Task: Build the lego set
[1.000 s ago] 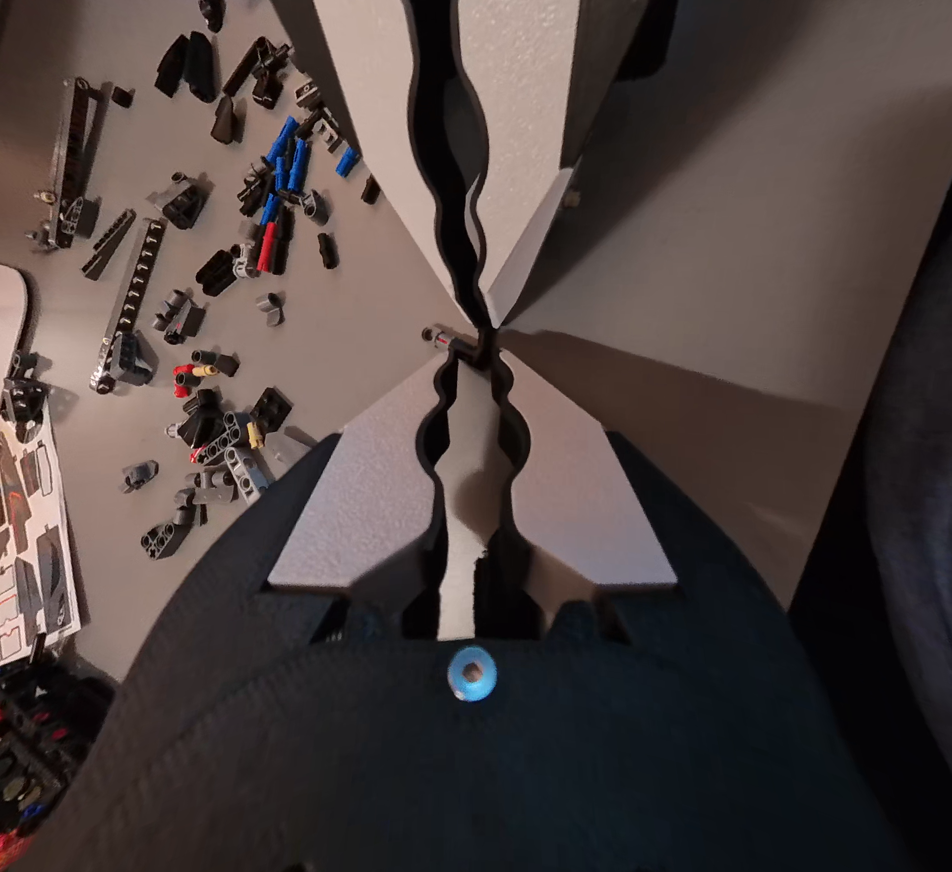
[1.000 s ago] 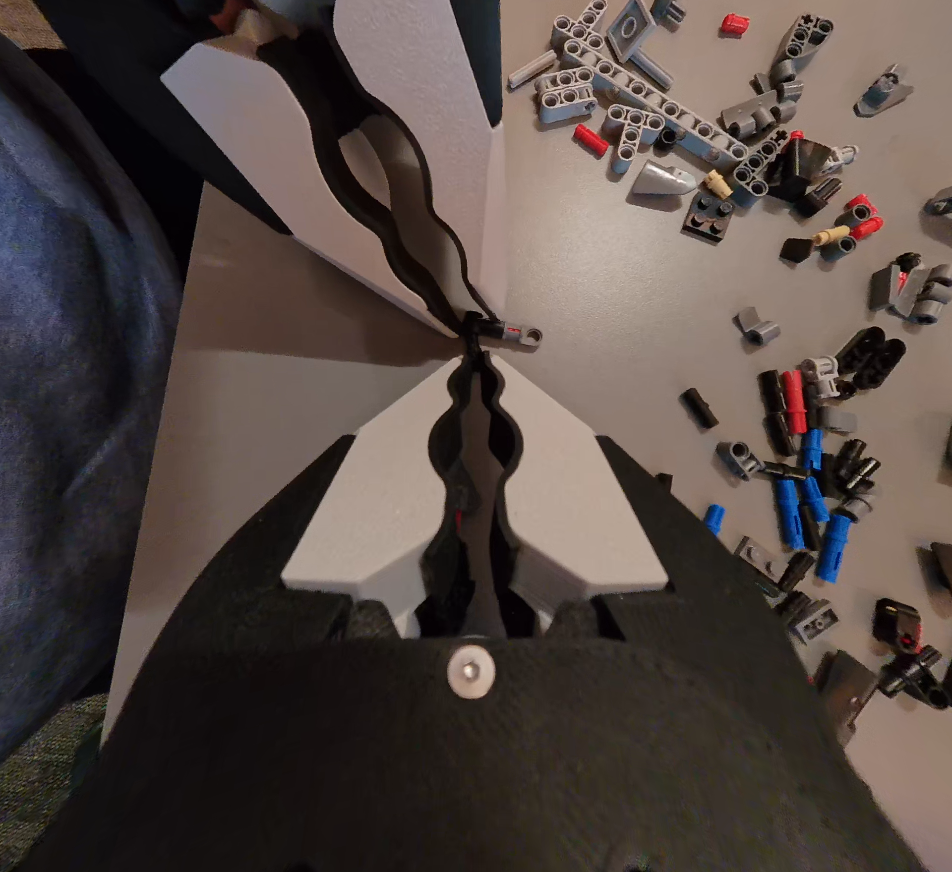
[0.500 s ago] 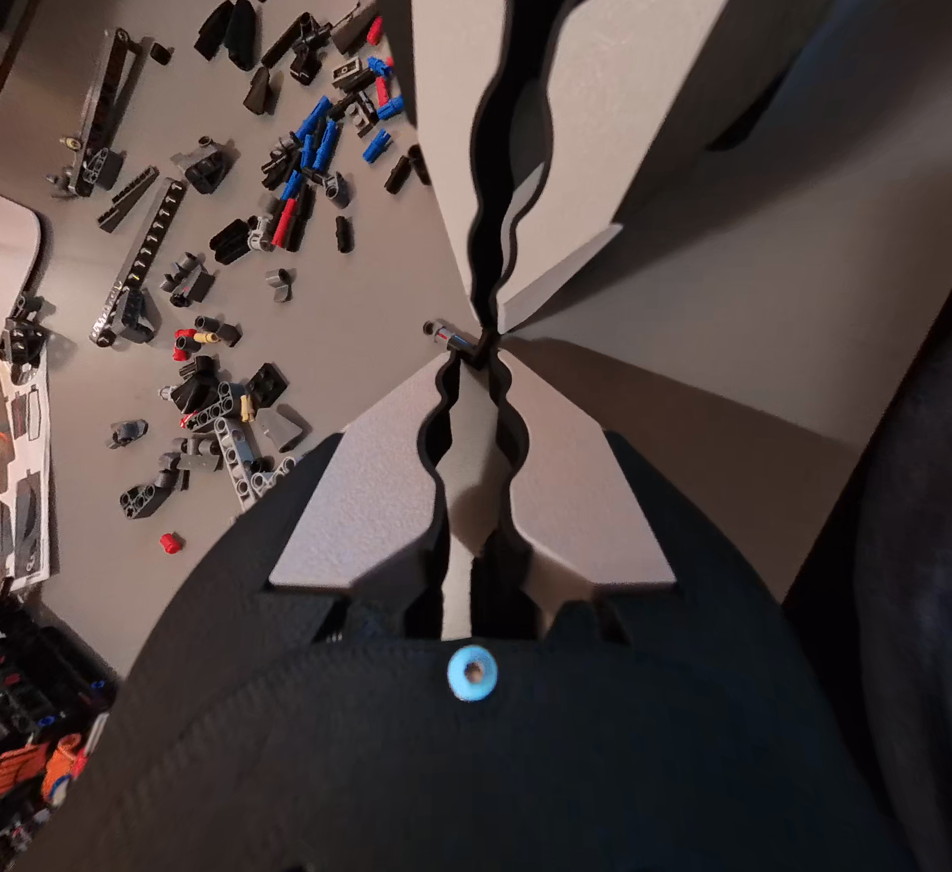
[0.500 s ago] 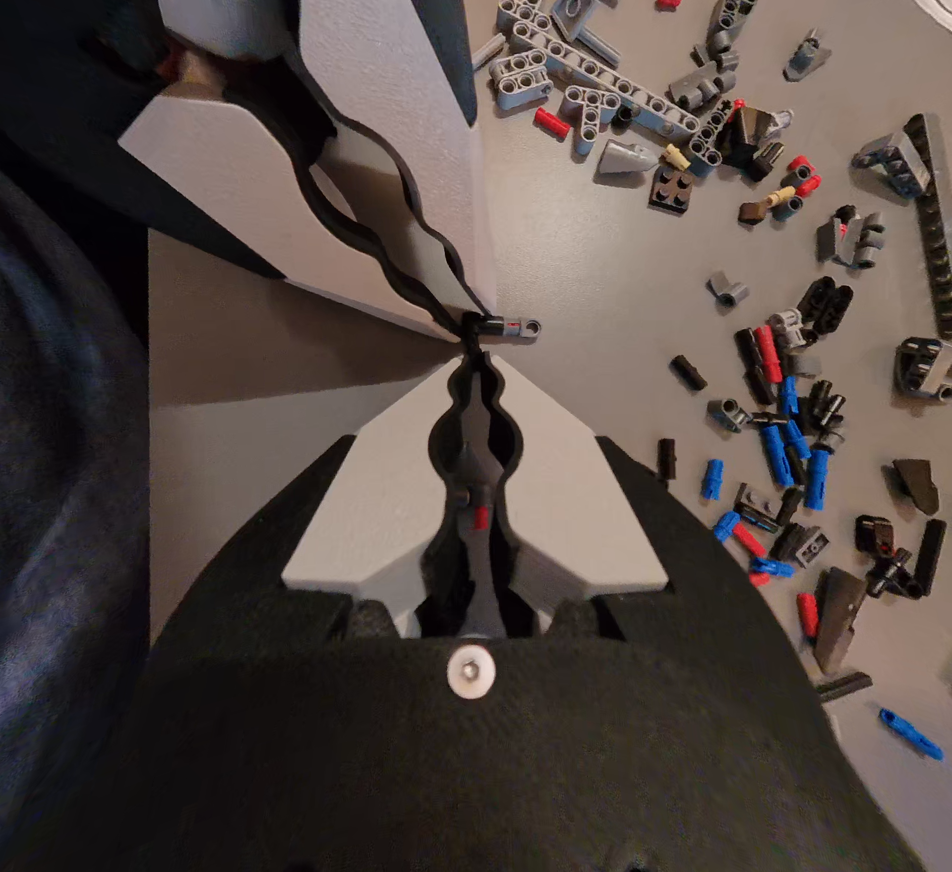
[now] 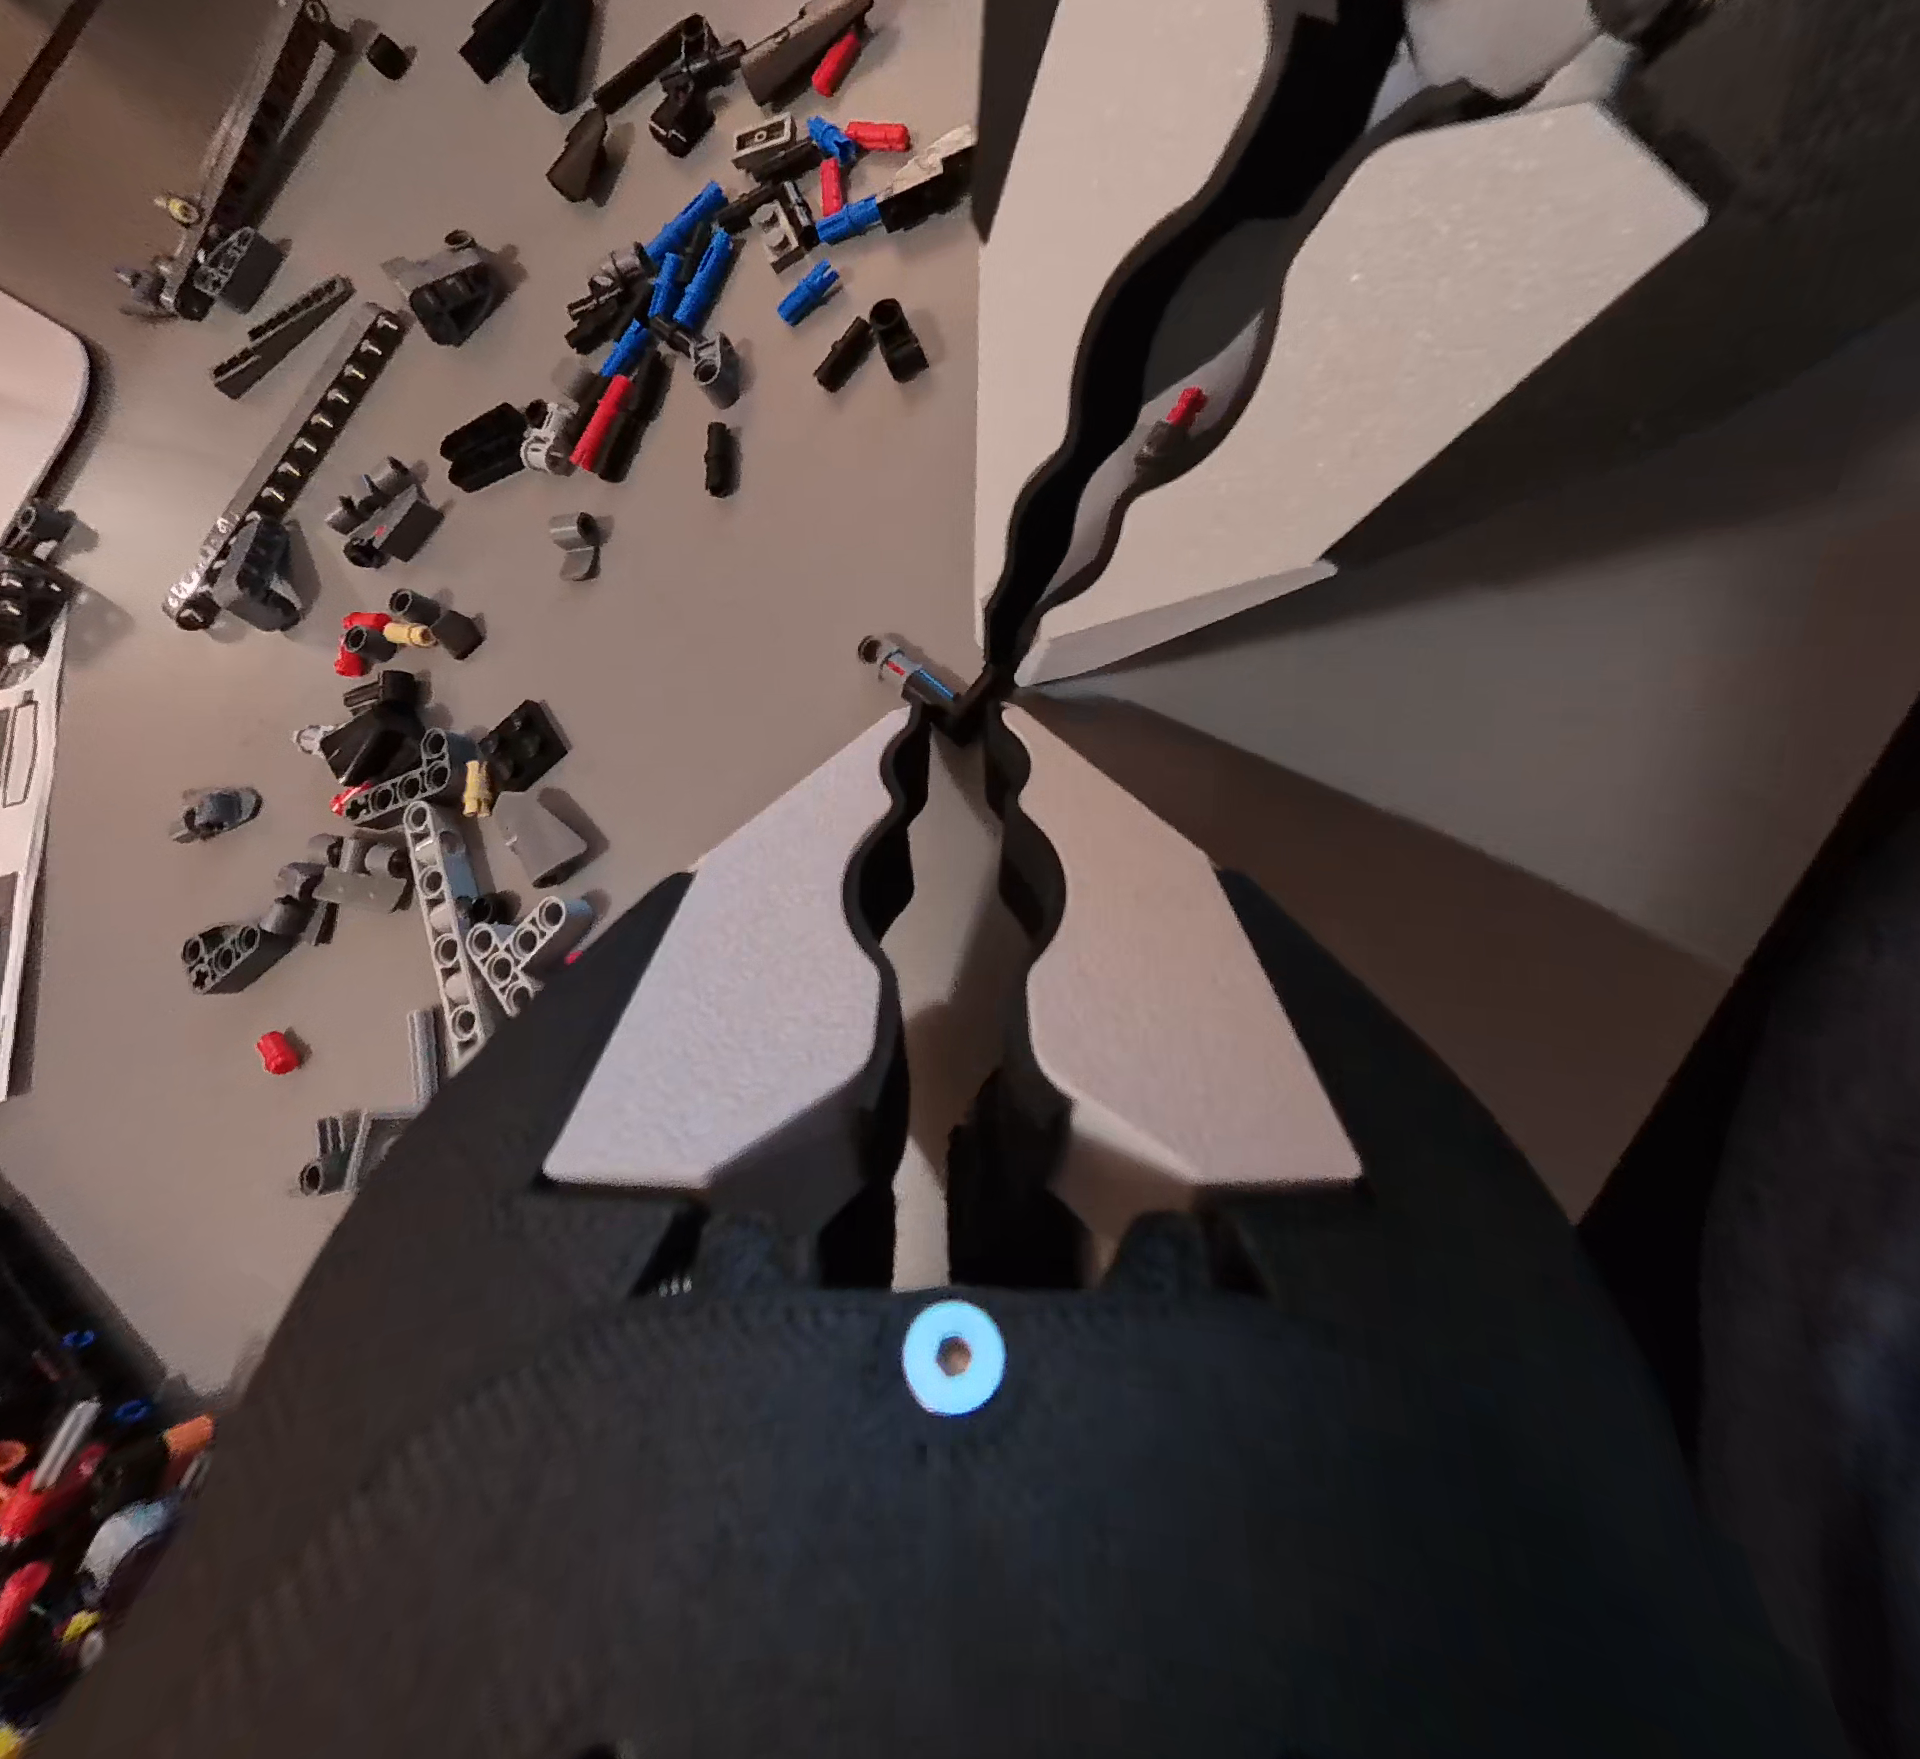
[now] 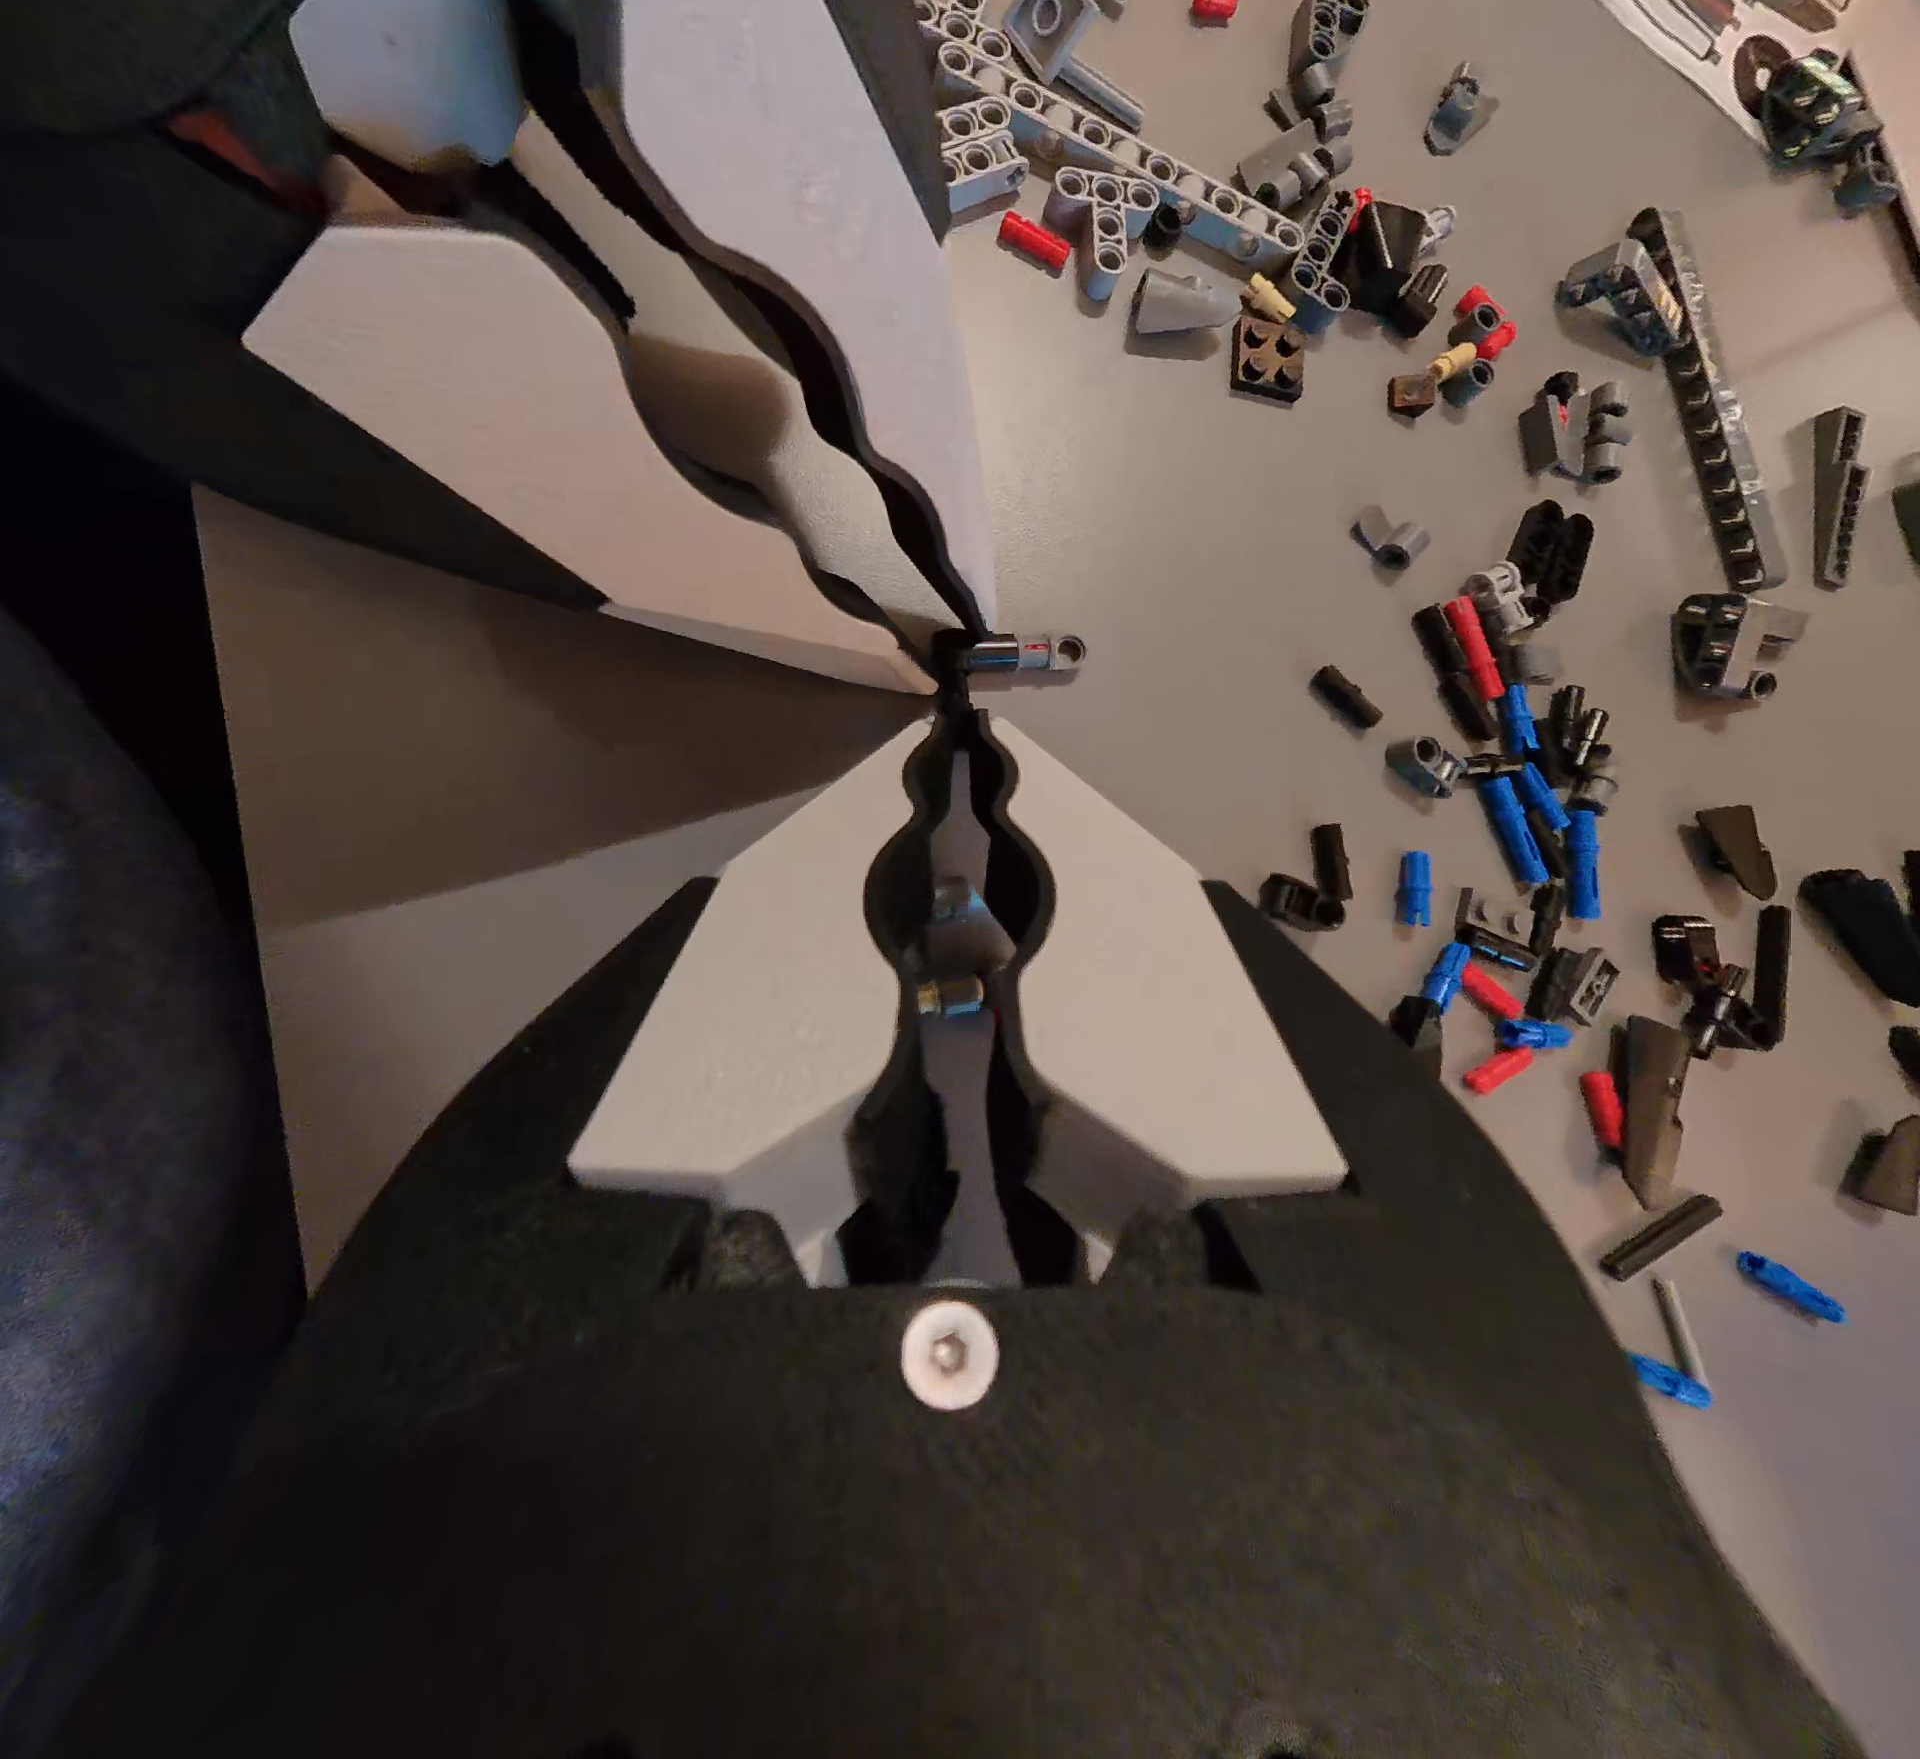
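With the left gripper (image 5: 961, 722) and the right gripper (image 6: 954, 707) both clenched tip to tip on one small pin assembly (image 6: 1023, 653) held above the surface (image 6: 1143, 514), the join likely wants a straight, steady push without twisting.

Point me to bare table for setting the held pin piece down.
Free: the gray table strip between the gripper tips and the loose black pin, and the near edge left of the right gripper. Crowded: the blue pin cluster and gray beam pile.
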